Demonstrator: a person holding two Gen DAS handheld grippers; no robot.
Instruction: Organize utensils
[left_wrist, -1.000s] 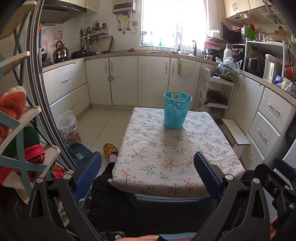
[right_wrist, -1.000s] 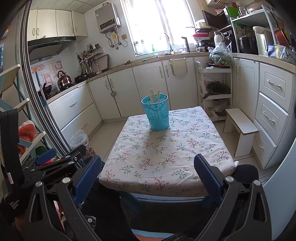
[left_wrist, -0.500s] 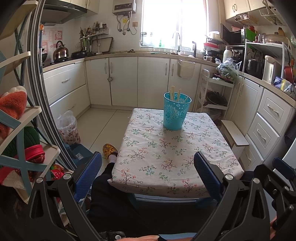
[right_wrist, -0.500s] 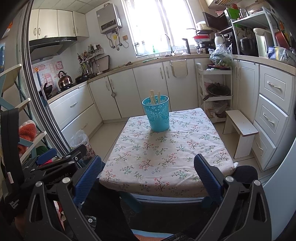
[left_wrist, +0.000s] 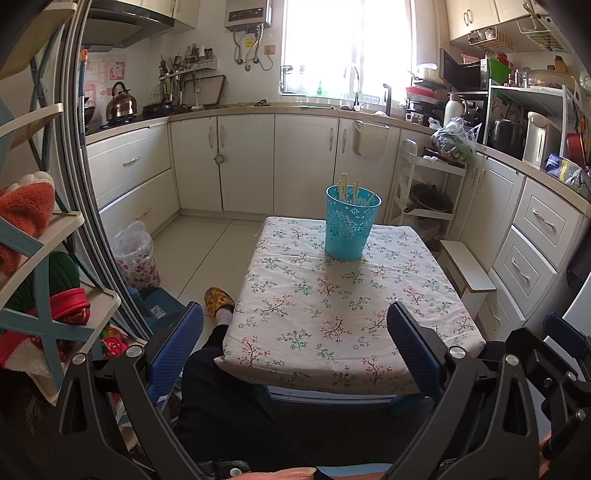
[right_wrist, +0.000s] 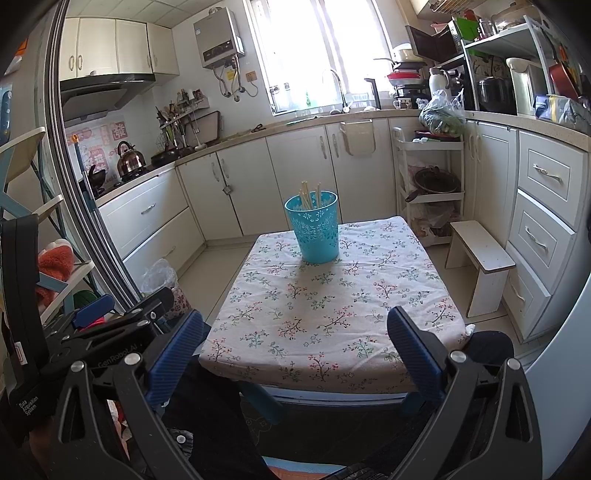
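A turquoise perforated holder (left_wrist: 351, 224) (right_wrist: 314, 228) stands upright at the far end of the small table (left_wrist: 295, 354) (right_wrist: 258, 354) with the floral cloth. Several pale wooden chopsticks (left_wrist: 345, 186) (right_wrist: 306, 192) stick out of it. My left gripper (left_wrist: 295, 343) is open and empty, held back from the table's near edge. My right gripper (right_wrist: 295, 343) is open and empty as well, just before the near edge. The left gripper's body shows at the lower left of the right wrist view.
White kitchen cabinets run along the back and right walls. A small white stool (right_wrist: 480, 254) stands right of the table, a bagged bin (left_wrist: 135, 254) on the floor to the left. A shelf rack (left_wrist: 40, 258) stands close on the left. A person's legs and a slipper (left_wrist: 218, 299) are below.
Both views have shifted slightly; the holder sits a little higher in the left wrist view and a little further right in the right wrist view. Both grippers stay open.
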